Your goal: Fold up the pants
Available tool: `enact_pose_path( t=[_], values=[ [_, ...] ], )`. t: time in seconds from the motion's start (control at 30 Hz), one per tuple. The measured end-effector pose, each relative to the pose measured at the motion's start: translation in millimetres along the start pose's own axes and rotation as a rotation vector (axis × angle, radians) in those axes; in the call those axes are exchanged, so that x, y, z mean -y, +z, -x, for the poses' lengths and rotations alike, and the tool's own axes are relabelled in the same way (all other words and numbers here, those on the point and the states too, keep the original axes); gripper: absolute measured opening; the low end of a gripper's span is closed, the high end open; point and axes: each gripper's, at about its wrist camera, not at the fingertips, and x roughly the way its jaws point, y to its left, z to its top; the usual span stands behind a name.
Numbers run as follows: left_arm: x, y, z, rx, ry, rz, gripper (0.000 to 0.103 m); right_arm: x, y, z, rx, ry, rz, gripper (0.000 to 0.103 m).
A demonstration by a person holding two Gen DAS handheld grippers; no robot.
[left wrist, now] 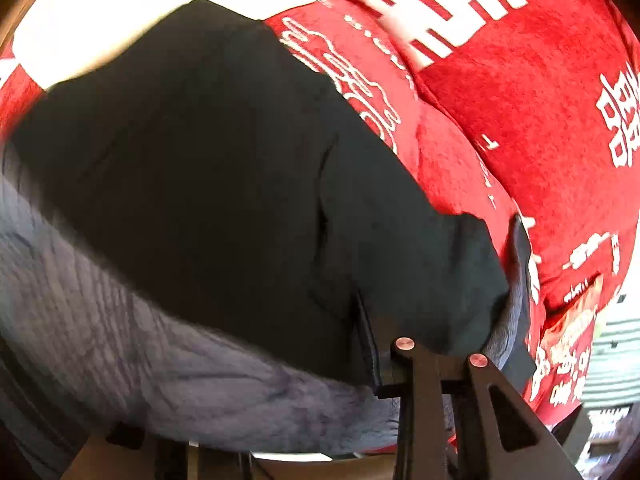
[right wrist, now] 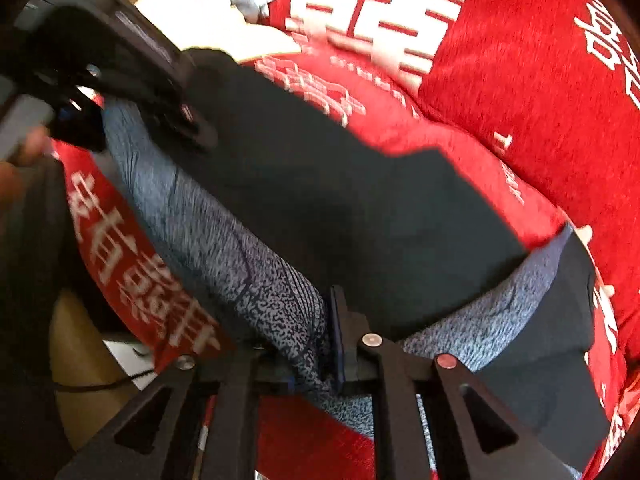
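Dark pants (right wrist: 360, 208) with a speckled grey lining are spread over a red cloth (right wrist: 520, 92) printed with white characters. The grey fabric is pinched by the right claw (right wrist: 320, 344) at the near edge. The left claw (right wrist: 188, 120) is clamped on the pants' far end.

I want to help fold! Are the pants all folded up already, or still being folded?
Still being folded. The pants lie partly doubled over on the red blanket, and the right gripper is pinching the grey speckled part.
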Motion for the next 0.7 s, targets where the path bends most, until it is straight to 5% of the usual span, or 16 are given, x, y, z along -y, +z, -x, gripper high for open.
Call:
enact_pose_path(
  t=[0.03,0.07,0.1,0.17,0.23,0.37,0.47,0.7],
  values=[
    [0,-2,3,-0.006,0.006,0.0,0.035,0,2,4,-0.012,0.003,0.001,0.023],
    [1,-3,6,-0.015,0.021,0.001,0.046,2,2,9,-0.013,0.015,-0.003,0.026],
    [2,-4,11,-0.013,0.052,0.001,0.072,7,4,17,-0.005,0.036,-0.018,0.032],
    [-8,-13,30,0.057,0.094,0.013,0.09,24,4,38,0.033,0.066,-0.078,0.048],
    [-13,-22,43,0.092,0.094,0.018,0.09,43,4,54,0.074,0.082,-0.158,0.066],
    [-23,-27,58,0.134,0.174,0.042,0.09,101,5,69,0.116,0.061,-0.368,0.073],
    [-7,-28,68,0.186,0.26,-0.03,0.09,151,18,46,0.045,-0.097,-0.49,0.075],
    [49,-20,45,0.208,0.328,-0.247,0.09,246,48,-44,-0.209,-0.181,-0.829,0.079]
  ],
)
